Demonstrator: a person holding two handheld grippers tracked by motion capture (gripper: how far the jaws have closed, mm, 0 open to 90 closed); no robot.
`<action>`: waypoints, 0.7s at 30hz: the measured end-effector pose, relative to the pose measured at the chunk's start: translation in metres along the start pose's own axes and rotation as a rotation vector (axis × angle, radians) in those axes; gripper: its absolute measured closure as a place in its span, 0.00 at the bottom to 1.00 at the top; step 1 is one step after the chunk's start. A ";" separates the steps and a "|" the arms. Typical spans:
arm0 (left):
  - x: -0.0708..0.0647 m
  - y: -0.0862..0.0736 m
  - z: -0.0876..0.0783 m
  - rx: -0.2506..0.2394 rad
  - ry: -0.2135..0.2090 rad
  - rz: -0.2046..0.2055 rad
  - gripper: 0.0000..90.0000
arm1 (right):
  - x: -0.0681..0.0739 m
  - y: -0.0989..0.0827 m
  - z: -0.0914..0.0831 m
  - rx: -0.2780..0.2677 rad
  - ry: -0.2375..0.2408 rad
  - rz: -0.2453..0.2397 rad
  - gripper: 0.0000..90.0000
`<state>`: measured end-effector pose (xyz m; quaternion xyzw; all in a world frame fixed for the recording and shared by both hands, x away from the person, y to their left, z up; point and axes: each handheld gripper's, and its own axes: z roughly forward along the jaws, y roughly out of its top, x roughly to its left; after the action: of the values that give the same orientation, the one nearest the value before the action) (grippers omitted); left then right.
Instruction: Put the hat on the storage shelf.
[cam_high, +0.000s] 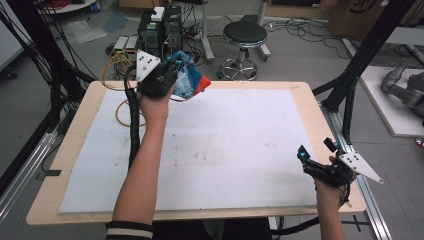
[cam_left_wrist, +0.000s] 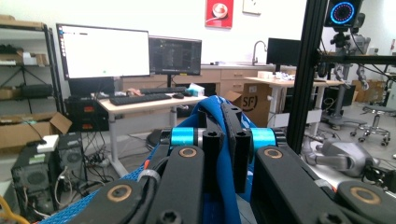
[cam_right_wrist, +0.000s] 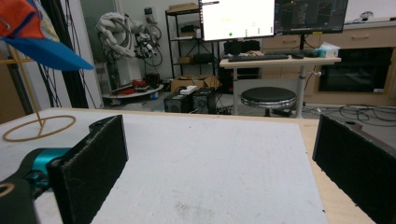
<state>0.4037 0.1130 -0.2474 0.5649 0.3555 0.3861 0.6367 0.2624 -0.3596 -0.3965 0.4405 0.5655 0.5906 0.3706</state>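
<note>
At the far left corner of the tabletop (cam_high: 300, 107), seen from the high view, the left gripper (cam_high: 172, 70) holds a blue, white and red bag (cam_high: 189, 80) lifted above the white mat (cam_high: 225, 150). The right gripper (cam_high: 315, 157) rests near the right edge toward the near corner, holding nothing. In the left gripper view, the jaws are pressed together on a fold of the blue bag (cam_left_wrist: 219, 140), which runs up between them. In the right gripper view, the jaws stand wide apart over the bare mat (cam_right_wrist: 210, 163), and the bag (cam_right_wrist: 32, 32) hangs at the upper left, well apart. I judge this the carrying step; next the bag needs lowering onto the mat, or the free gripper must reach across to take its other end.
</note>
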 end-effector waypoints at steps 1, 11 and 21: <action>0.002 0.004 0.000 -0.003 0.002 0.004 0.97 | 0.000 0.000 0.000 -0.001 -0.001 -0.003 0.03; 0.032 0.032 0.006 -0.037 0.036 0.018 0.97 | -0.001 0.001 0.000 -0.021 0.012 -0.001 0.03; 0.064 0.058 0.010 -0.067 0.062 0.032 0.97 | 0.001 0.001 0.002 -0.016 0.024 0.005 0.03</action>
<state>0.4359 0.1694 -0.1903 0.5369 0.3526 0.4252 0.6376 0.2644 -0.3577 -0.3958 0.4318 0.5643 0.6011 0.3658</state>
